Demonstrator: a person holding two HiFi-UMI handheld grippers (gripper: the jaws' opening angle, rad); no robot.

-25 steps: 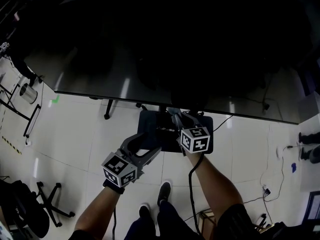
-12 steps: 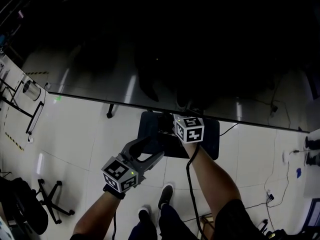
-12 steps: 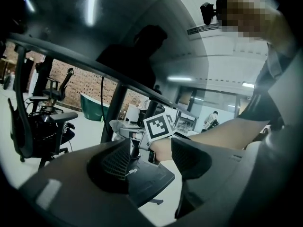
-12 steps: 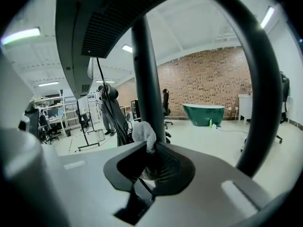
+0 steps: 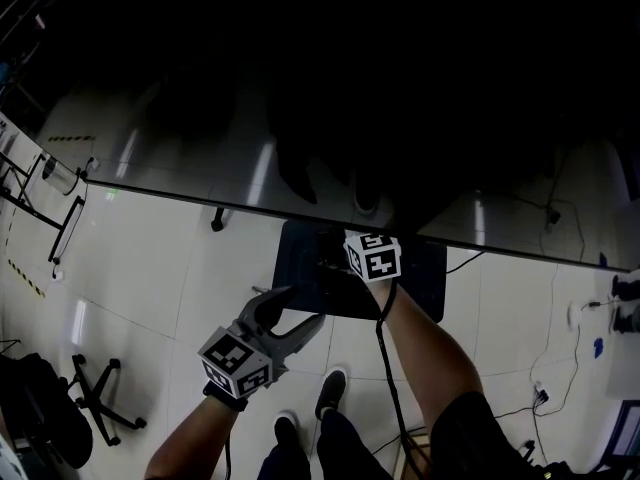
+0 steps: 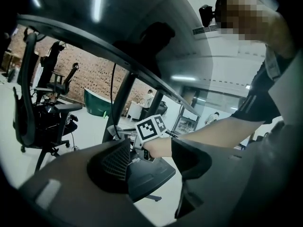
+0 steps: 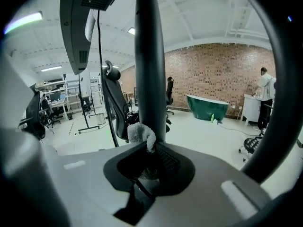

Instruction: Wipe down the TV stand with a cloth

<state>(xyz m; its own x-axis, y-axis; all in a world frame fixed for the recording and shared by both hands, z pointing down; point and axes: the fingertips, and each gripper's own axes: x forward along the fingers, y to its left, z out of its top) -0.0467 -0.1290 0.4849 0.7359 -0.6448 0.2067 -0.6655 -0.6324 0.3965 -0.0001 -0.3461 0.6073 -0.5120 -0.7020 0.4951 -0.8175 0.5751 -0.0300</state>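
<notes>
The TV stand's dark base plate [image 5: 310,273] lies on the pale floor under the lower edge of the big dark TV screen [image 5: 330,88]. My right gripper [image 5: 345,243], with its marker cube [image 5: 373,256], reaches over that plate toward the stand's pole [image 7: 150,56]. It is shut on a small grey cloth [image 7: 142,134], which sticks up from the jaws close in front of the pole. My left gripper [image 5: 300,306] hangs lower and to the left, open and holding nothing. In the left gripper view, the right cube [image 6: 151,126] and the base plate [image 6: 149,176] show between its jaws.
A black office chair [image 6: 40,112] stands to the left of the stand, and another chair's star base [image 5: 95,398] is at lower left. Cables [image 5: 560,308] trail over the floor at right. The person's shoes [image 5: 330,388] are just below the plate. A green tub [image 7: 210,109] stands far back.
Both grippers have sunk. The right one with the cloth moved up the picture, closer under the TV edge; the left one dropped a little toward the picture's bottom.
</notes>
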